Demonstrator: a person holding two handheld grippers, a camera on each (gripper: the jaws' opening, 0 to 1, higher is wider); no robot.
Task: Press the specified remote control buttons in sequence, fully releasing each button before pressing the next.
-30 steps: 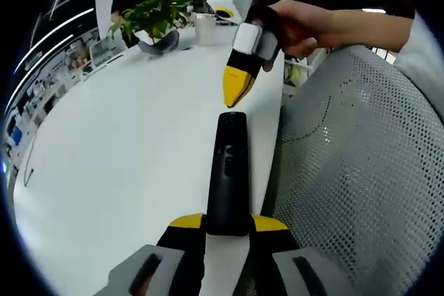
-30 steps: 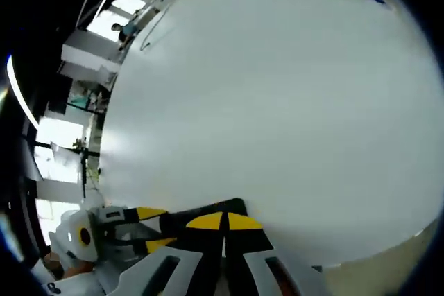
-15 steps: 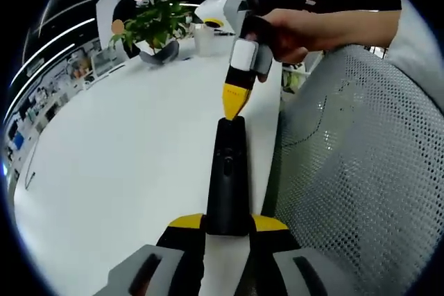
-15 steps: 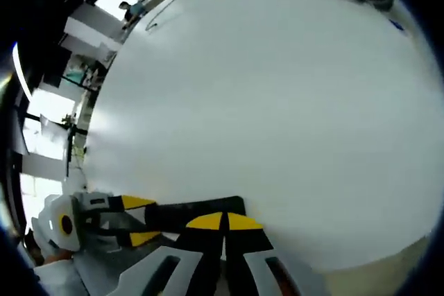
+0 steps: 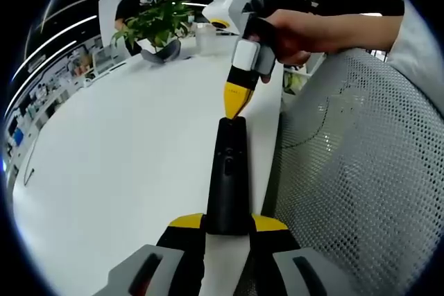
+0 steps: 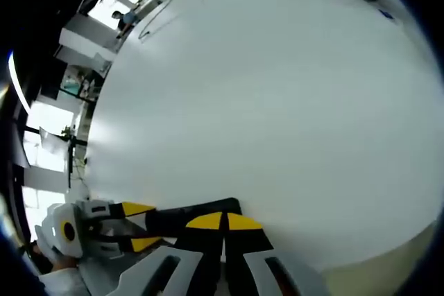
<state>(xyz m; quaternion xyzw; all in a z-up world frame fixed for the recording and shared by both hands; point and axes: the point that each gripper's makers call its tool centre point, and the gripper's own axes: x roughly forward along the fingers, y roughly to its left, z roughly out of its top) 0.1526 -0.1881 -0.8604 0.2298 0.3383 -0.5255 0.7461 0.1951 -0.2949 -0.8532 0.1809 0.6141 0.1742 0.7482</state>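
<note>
my left gripper [image 5: 227,223] clamps the near end of the black remote [image 5: 227,171], holding it along the desk's [image 5: 125,150] right edge, long axis running straight away from those jaws. my right gripper [image 5: 236,98], jaws closed to a yellow point, tilts down at the remote's far end, tip on or just above it. the right is nearer the buttons.

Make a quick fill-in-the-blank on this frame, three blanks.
1. The left hand-held gripper holds a black ____.
2. The right hand-held gripper, jaws closed, points its yellow tip at the remote control's ____ end.
3. Across the white table stands a potted ____.

Missing: remote control; far; plant
</note>
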